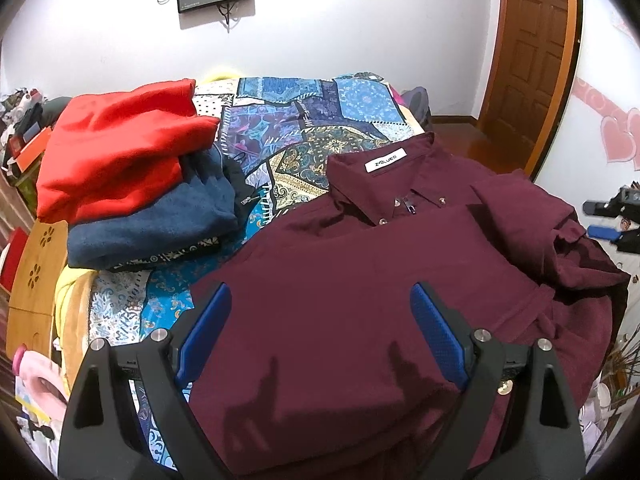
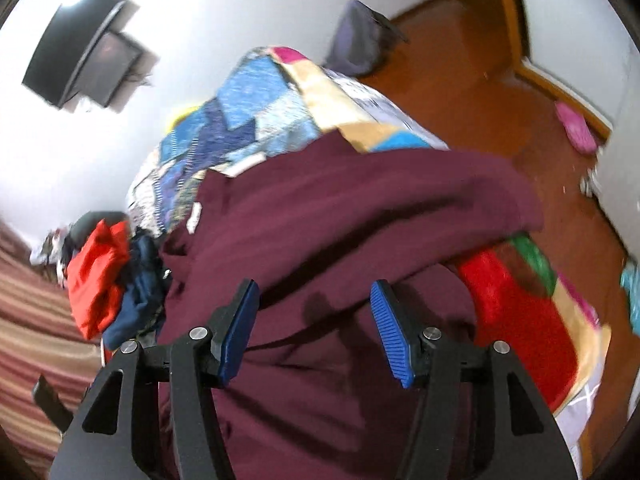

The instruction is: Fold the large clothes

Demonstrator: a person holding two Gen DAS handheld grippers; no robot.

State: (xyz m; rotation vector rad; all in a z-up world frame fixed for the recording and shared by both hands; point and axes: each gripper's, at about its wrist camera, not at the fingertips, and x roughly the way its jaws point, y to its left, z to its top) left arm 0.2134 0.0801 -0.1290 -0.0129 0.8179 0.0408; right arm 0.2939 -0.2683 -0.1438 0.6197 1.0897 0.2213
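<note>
A: Starting at the left, what do we record?

B: Beyond and left of the left gripper (image 1: 322, 300) we note a folded stack on the patchwork bedspread (image 1: 288, 128): a red garment (image 1: 116, 152) on top of a navy garment (image 1: 152, 228). The left gripper's jaws stand spread wide, nothing between the pads; the maroon shirt (image 1: 360, 264) lies directly beneath and ahead, collar at the far end.

A: And to the right?

B: The right gripper (image 2: 314, 294) hangs over the same shirt's bunched cloth, jaws apart. We see no fabric pinched. The view is blurred.
</note>
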